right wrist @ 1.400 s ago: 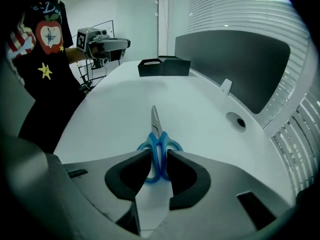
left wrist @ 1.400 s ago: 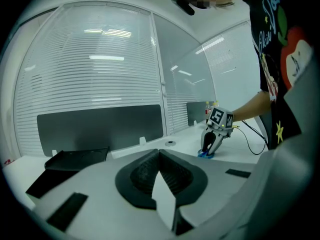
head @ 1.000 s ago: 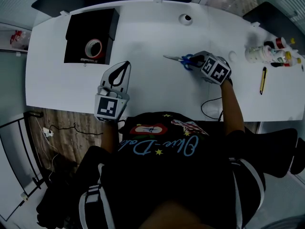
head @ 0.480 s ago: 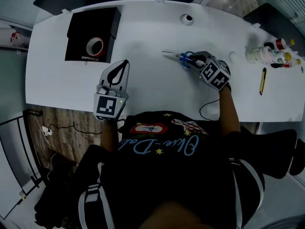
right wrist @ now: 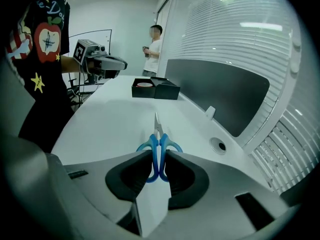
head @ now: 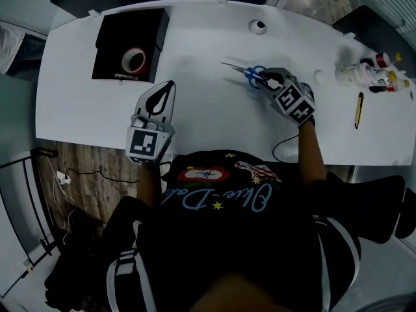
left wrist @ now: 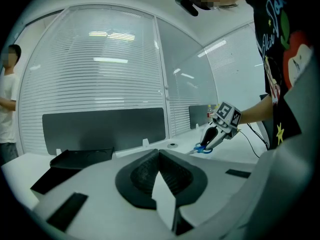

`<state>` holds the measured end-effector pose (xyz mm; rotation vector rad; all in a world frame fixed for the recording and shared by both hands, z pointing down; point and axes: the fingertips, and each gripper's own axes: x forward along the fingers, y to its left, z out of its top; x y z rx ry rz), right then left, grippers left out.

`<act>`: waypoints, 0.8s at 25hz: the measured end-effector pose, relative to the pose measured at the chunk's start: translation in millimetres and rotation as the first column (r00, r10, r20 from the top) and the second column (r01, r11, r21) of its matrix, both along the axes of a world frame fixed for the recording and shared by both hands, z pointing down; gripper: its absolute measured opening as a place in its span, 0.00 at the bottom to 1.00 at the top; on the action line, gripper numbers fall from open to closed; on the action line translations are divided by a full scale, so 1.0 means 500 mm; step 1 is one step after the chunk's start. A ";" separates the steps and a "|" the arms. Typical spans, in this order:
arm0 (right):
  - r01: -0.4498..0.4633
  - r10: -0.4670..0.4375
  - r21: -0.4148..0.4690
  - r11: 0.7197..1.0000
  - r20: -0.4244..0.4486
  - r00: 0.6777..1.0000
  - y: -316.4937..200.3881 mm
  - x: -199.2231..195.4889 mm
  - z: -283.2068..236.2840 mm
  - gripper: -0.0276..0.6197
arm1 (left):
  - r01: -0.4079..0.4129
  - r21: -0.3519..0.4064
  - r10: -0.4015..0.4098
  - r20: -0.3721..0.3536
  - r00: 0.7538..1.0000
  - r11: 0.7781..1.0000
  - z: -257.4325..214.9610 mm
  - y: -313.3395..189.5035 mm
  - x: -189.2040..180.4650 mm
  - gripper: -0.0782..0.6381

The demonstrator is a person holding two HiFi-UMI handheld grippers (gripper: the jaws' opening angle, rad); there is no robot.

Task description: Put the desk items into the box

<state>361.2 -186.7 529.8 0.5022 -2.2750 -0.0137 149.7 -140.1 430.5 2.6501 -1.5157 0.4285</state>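
Right gripper (right wrist: 159, 160), clamped on the scissors (right wrist: 158, 134), had shifted them slightly toward twelve o'clock, ready for my carry to the box (head: 116, 36) at ten o'clock.

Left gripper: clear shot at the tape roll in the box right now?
Probably yes. The left gripper hangs over bare desk just right of the open box, with nothing between them, and the tape roll lies uncovered inside. Its jaws are shut and empty, so they must open first.
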 end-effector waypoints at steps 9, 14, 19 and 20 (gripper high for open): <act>-0.015 0.014 0.031 0.999 0.018 1.000 0.007 -0.018 -0.027 0.17 | 0.014 0.013 -0.014 -0.018 1.000 1.000 -0.011 0.014 -0.022 0.10; -0.023 0.022 0.049 0.999 0.026 0.999 0.009 -0.026 -0.038 0.17 | 0.015 0.019 -0.015 -0.019 1.000 1.000 -0.013 0.022 -0.029 0.10; -0.025 0.022 0.065 0.998 0.035 0.999 0.013 -0.038 -0.050 0.17 | 0.026 0.018 -0.026 -0.015 1.000 1.000 -0.015 0.035 -0.042 0.10; -0.025 0.022 0.069 0.997 0.038 0.999 0.014 -0.041 -0.053 0.17 | 0.029 0.017 -0.028 -0.015 0.999 0.999 -0.016 0.037 -0.045 0.10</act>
